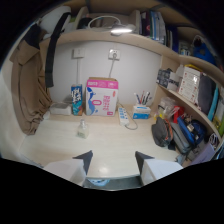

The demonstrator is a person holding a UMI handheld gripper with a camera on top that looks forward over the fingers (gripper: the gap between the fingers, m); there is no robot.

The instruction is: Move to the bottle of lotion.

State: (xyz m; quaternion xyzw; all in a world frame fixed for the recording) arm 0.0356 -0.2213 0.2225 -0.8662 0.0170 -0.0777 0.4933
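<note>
A small clear lotion bottle stands upright on the pale wooden desk, ahead of my left finger and well beyond it. My gripper is open above the desk's near edge, with nothing between its two dark fingertips.
Against the back wall stand a pink and white box and a blue carton. A white power strip and a pen holder lie to the right. Cluttered shelves line the right side. A brown coat hangs at the left.
</note>
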